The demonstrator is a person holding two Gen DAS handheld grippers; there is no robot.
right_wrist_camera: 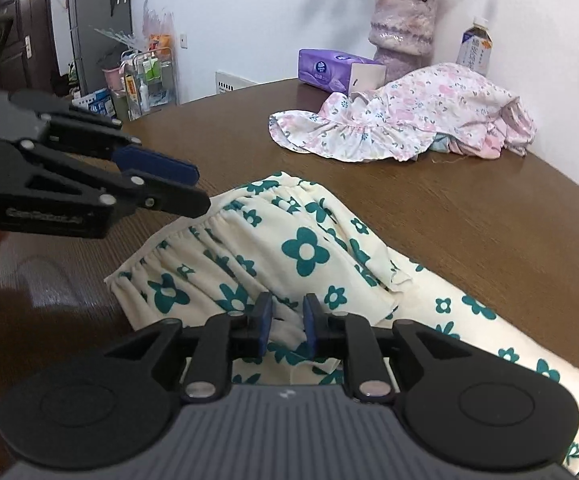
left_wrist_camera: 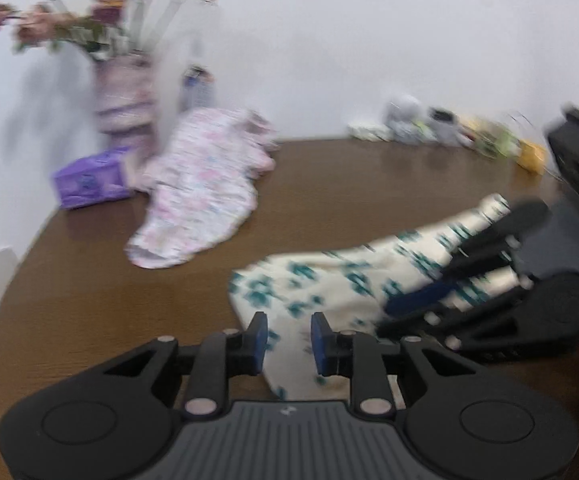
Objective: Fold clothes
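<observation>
A cream garment with teal flowers [right_wrist_camera: 305, 248] lies bunched on the brown table [right_wrist_camera: 489, 216], its gathered waistband toward the left. In the right wrist view my right gripper [right_wrist_camera: 288, 320] hangs low over its near part. The pads stand a narrow gap apart and the cloth lies under them, not pinched. My left gripper [right_wrist_camera: 195, 192] comes in from the left, tips over the waistband edge, with nothing between its fingers. The blurred left wrist view shows the left gripper [left_wrist_camera: 289, 340] narrowly open over the garment [left_wrist_camera: 329, 280], with the right gripper [left_wrist_camera: 409, 304] beside it on the right.
A pink floral garment [right_wrist_camera: 417, 116] lies heaped at the far side by a purple tissue box [right_wrist_camera: 329, 70], a vase [right_wrist_camera: 403, 24] and a bottle [right_wrist_camera: 473, 50]. Small items [left_wrist_camera: 441, 128] line the wall. A cart and a door [right_wrist_camera: 17, 32] stand beyond the table's left edge.
</observation>
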